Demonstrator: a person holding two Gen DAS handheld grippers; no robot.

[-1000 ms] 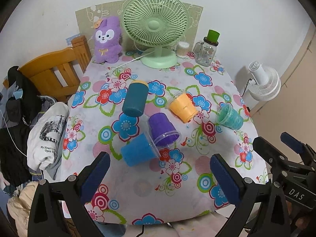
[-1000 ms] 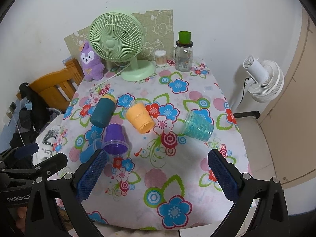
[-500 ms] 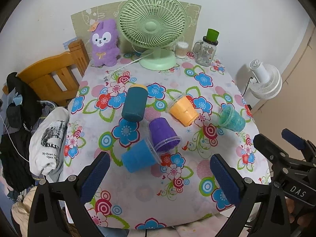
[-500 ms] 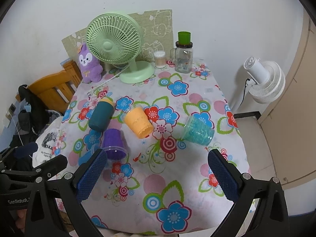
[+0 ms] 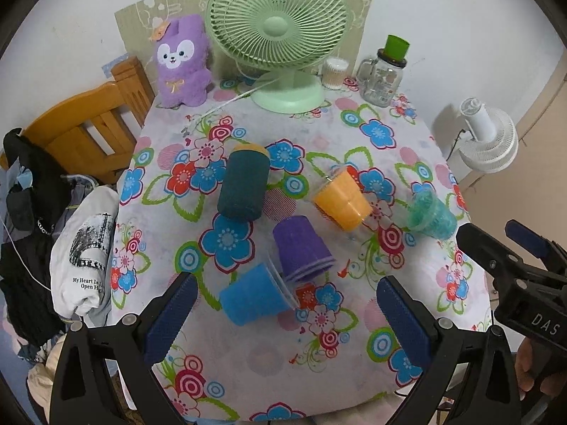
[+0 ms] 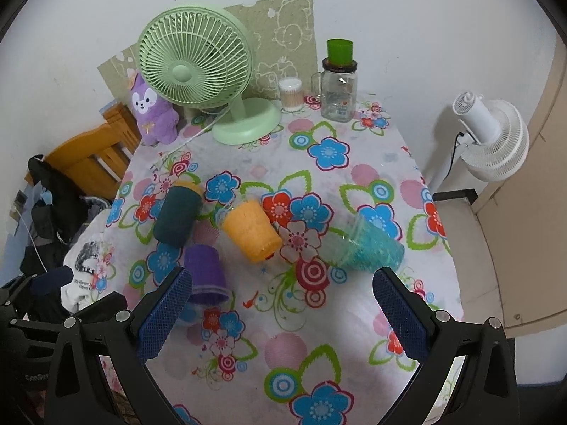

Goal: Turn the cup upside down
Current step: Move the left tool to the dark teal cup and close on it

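Several cups lie on their sides on the floral tablecloth [image 5: 319, 354]: a dark teal cup [image 5: 242, 184] [image 6: 177, 216], an orange cup [image 5: 342, 200] [image 6: 253, 230], a purple cup [image 5: 301, 248] [image 6: 205, 272], a light blue cup [image 5: 253, 294] and a clear teal cup [image 5: 430, 214] [image 6: 368, 248]. My left gripper [image 5: 283, 311] is open and empty, hovering just short of the blue and purple cups. My right gripper [image 6: 283, 315] is open and empty above the table's near part, the clear teal cup just beyond its right finger. The right gripper also shows in the left wrist view [image 5: 503, 244].
A green desk fan [image 5: 280, 35], a purple plush [image 5: 182, 60], a cotton-swab tub [image 5: 335, 72] and a glass jar with a green cup on top [image 5: 382, 74] stand at the table's far edge. A wooden chair with clothes [image 5: 81, 134] is left; a white fan [image 5: 489, 138] right.
Both grippers have moved forward over the table, so the cups sit closer and lower in both views. Nothing has been touched; both stay open.
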